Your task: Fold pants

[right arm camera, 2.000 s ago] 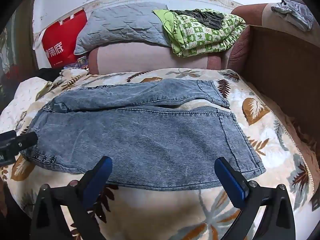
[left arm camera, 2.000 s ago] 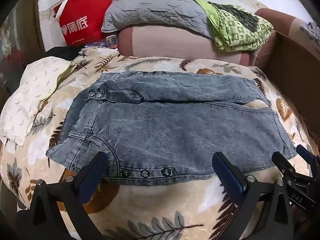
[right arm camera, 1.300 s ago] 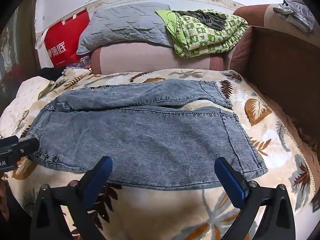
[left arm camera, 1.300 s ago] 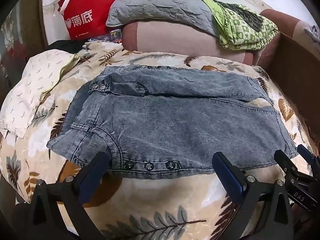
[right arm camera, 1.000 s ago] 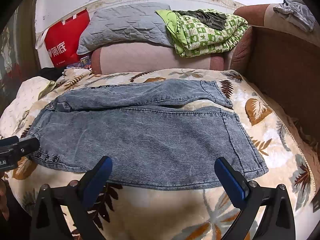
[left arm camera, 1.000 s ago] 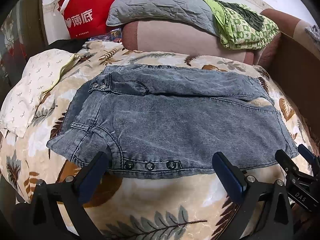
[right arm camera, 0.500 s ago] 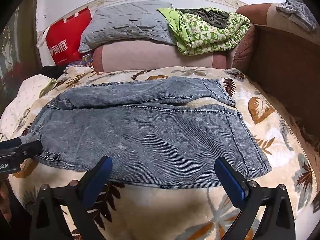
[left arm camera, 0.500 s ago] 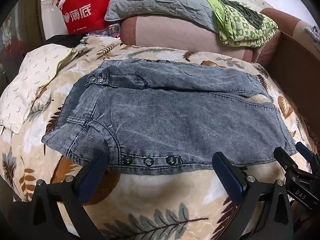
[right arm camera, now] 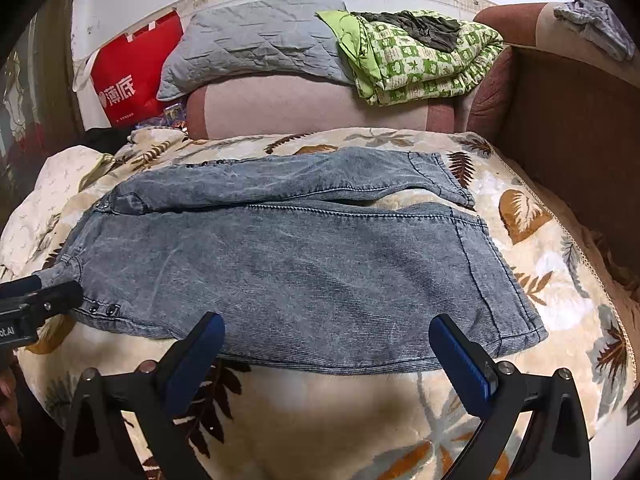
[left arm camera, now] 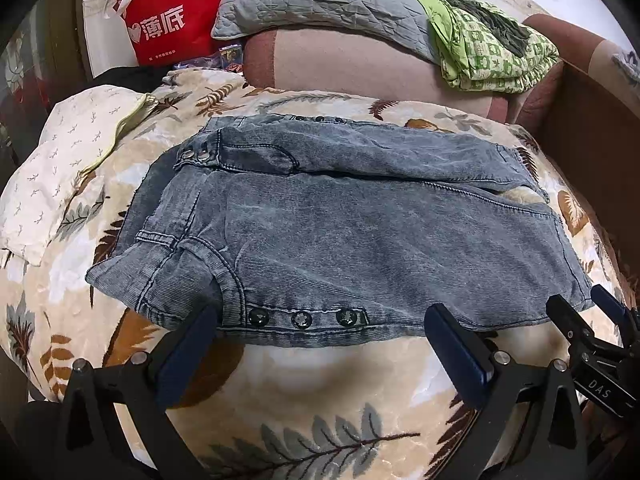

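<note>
Blue-grey washed pants (left arm camera: pixel 360 240) lie flat on a leaf-patterned blanket (left arm camera: pixel 320 396), waist to the left and cuffs to the right, with the two legs side by side. My left gripper (left arm camera: pixel 320 320) is open, its blue fingertips over the near edge at the waist end, by a row of three snaps. In the right wrist view the pants (right arm camera: pixel 300 264) fill the middle, and my right gripper (right arm camera: pixel 326 326) is open over the near leg's lower edge toward the cuff. Nothing is held. Each gripper shows in the other's view: right gripper (left arm camera: pixel 588 316), left gripper (right arm camera: pixel 40 292).
At the back, a red bag (right arm camera: pixel 128 80), a grey pillow (right arm camera: pixel 256 40) and a green patterned quilt (right arm camera: pixel 420 64) rest on a pink sofa back. A brown sofa arm (right arm camera: pixel 572 128) walls the right side. A white pillow (left arm camera: pixel 60 160) lies left of the pants.
Both grippers have edged forward toward the pants' near edge, staying open. The pants have not moved.
</note>
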Motion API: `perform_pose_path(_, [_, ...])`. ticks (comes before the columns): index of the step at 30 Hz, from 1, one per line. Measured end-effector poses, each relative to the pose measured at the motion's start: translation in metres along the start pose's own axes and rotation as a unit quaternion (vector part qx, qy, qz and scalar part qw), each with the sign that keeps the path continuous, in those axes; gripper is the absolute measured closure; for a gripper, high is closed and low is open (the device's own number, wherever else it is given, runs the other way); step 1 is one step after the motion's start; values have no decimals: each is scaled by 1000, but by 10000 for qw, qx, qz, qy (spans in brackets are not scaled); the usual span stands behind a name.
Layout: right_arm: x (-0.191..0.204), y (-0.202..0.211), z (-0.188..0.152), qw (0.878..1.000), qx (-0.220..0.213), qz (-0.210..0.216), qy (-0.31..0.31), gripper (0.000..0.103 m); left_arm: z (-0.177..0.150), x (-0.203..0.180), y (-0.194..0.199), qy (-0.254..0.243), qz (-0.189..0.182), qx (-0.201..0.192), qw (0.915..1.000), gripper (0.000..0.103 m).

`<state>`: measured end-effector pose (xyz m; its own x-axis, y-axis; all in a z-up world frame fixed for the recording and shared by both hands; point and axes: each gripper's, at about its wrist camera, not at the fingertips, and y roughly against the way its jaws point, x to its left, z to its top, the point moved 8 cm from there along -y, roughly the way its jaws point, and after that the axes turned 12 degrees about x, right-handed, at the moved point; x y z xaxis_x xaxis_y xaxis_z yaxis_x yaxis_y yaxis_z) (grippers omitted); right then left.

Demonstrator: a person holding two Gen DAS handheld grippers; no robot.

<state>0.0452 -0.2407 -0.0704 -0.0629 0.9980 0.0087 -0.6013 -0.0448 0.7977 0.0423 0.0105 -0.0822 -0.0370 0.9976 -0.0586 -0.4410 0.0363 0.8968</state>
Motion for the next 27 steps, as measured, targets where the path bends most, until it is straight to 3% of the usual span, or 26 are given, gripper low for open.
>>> perform_pose_path(27, [-1,-3,-1,10000,42,-18,-3,0,-4,4,-6,107,-54,113,9999,0])
